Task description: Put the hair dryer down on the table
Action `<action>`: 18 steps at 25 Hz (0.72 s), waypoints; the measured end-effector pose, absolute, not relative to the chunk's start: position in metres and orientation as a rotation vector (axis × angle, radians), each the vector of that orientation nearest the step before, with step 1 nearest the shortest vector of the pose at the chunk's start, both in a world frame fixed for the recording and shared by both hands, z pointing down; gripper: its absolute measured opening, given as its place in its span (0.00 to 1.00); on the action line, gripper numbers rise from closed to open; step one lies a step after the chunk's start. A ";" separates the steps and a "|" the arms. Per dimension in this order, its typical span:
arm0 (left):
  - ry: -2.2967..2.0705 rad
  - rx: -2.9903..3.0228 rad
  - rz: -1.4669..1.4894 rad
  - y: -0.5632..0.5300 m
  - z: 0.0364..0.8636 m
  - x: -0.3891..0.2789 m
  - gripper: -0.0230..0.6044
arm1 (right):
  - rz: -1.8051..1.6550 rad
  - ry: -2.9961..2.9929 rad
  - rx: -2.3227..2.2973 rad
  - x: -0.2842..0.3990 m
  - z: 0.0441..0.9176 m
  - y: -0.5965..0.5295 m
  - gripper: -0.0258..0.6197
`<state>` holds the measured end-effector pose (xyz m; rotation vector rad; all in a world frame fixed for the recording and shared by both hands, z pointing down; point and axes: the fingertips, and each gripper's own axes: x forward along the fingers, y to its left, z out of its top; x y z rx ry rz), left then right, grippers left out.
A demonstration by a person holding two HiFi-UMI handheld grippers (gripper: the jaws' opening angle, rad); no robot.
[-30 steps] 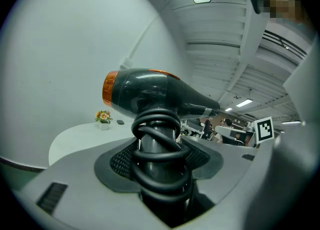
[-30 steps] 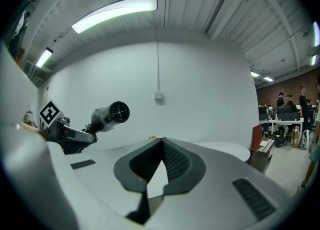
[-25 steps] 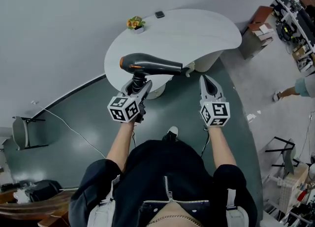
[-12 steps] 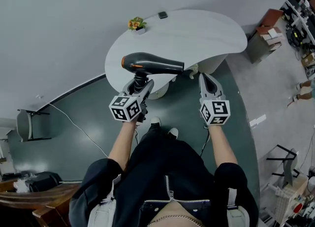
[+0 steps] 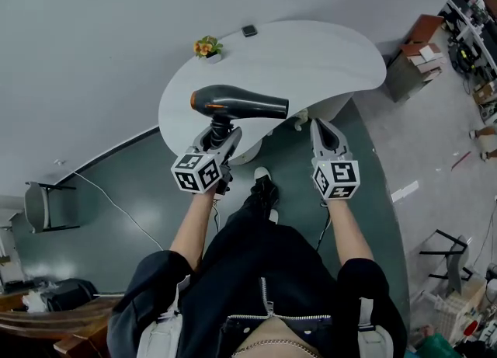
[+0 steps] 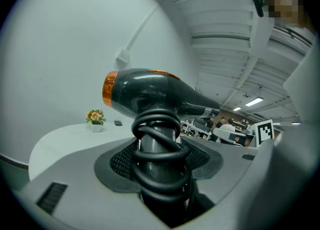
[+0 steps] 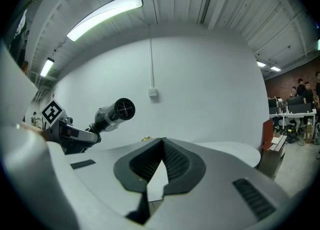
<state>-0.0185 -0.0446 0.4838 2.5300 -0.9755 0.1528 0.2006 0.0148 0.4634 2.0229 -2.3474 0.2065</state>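
Black hair dryer (image 5: 237,105), handle clamped in left tool (image 5: 220,136), over white table (image 5: 311,61)

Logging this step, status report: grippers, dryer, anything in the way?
Left gripper shut on dryer, not yet on table. Right gripper shut, empty. Flowers, small dark item at far edge.

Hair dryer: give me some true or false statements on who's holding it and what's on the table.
1. The left gripper is clamped on the hair dryer. True.
2. The hair dryer lies flat on the table. False: it is held up in the air, off the tabletop.
3. The right gripper grips the dryer's nozzle. False: its jaws are together on nothing, apart from the dryer.
4. A pot of flowers stands on the table. True.
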 end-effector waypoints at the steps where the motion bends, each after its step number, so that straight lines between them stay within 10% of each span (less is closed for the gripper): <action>1: -0.970 2.531 0.153 -0.049 0.485 -0.015 0.47 | 0.205 -2.345 2.020 0.202 0.463 0.010 0.05; 18: -0.990 2.503 0.129 -0.170 0.497 0.020 0.47 | 0.192 -2.338 1.950 0.229 0.462 -0.110 0.05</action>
